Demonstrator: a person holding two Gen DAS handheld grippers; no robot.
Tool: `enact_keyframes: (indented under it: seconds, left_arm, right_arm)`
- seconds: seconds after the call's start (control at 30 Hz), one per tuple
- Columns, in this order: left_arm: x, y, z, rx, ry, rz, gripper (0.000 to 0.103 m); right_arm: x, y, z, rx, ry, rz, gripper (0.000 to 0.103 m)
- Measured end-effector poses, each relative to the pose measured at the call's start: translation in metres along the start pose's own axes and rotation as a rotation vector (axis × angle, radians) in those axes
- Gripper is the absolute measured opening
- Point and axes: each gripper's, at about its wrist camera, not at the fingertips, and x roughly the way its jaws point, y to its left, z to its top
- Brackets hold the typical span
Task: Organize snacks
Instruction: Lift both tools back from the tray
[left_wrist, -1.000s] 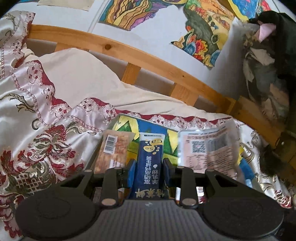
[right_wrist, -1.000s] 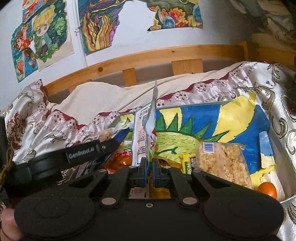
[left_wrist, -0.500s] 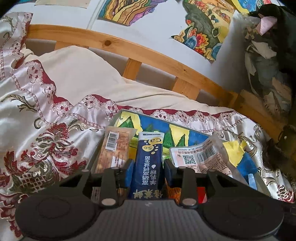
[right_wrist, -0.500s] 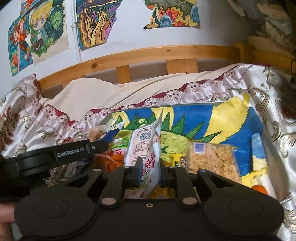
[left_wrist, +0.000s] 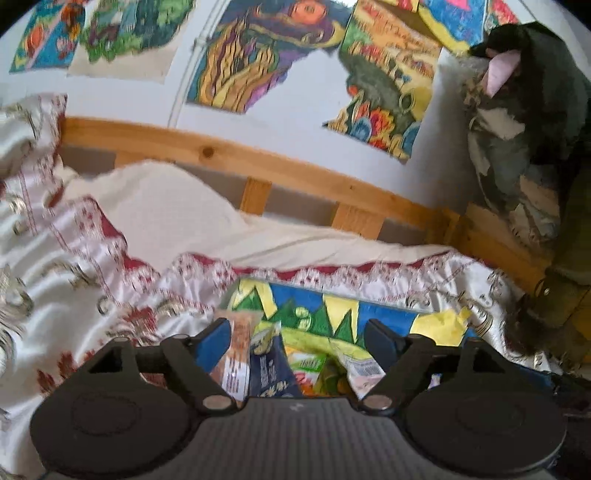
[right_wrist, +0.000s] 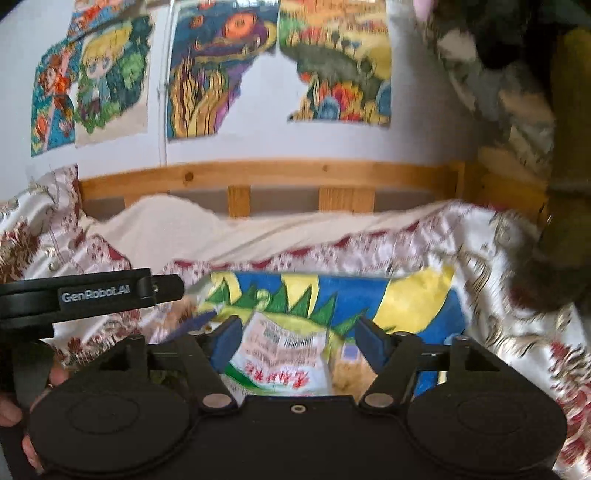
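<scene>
My left gripper (left_wrist: 297, 341) is open and empty above a tray (left_wrist: 384, 312) lined with a blue, yellow and green drawing. Below it lie a dark blue packet (left_wrist: 271, 373), a brown packet with a barcode (left_wrist: 236, 354) and a white packet (left_wrist: 364, 367). My right gripper (right_wrist: 297, 338) is open too. The white packet with red print (right_wrist: 284, 354) lies flat between its fingers on the tray (right_wrist: 417, 302). A puffed-rice bar (right_wrist: 349, 373) lies just right of it. The left gripper's body (right_wrist: 92, 295) shows at the left.
The tray rests on a white and red embroidered bedspread (left_wrist: 74, 266). A wooden bed rail (right_wrist: 295, 173) runs behind, under wall drawings (right_wrist: 218, 74). Dark clothing (left_wrist: 535, 110) hangs at the right. Green and orange snack packs (left_wrist: 310, 365) lie in the tray.
Both grippers have opened and pulled up and back. The left let go of the dark blue packet. The right let go of the white packet, which now lies flat in the tray.
</scene>
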Motion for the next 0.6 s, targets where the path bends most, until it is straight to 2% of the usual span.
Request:
enact_keyframes:
  seconds: [0.2,0.27,0.47,0.6]
  left_arm:
    - [-0.043,-0.009,0.017,0.031,-0.077,0.020,0.100]
    - [-0.057,-0.015,0.021,0.049,-0.098,0.037,0.102]
    - [-0.099,-0.027,0.020,0.053,-0.139,0.056,0.103]
    - [-0.124,-0.035,0.018,0.061,-0.152,0.070,0.103]
  right_arm:
    - [-0.040,-0.013,0.014,0.040,-0.093,-0.006,0.091]
    - [-0.053,-0.018,0.017,0.059,-0.116,-0.012,0.095]
    - [-0.093,-0.030,0.022,0.082,-0.183,-0.016,0.102]
    - [-0.117,-0.034,0.020,0.086,-0.207,-0.008,0.102]
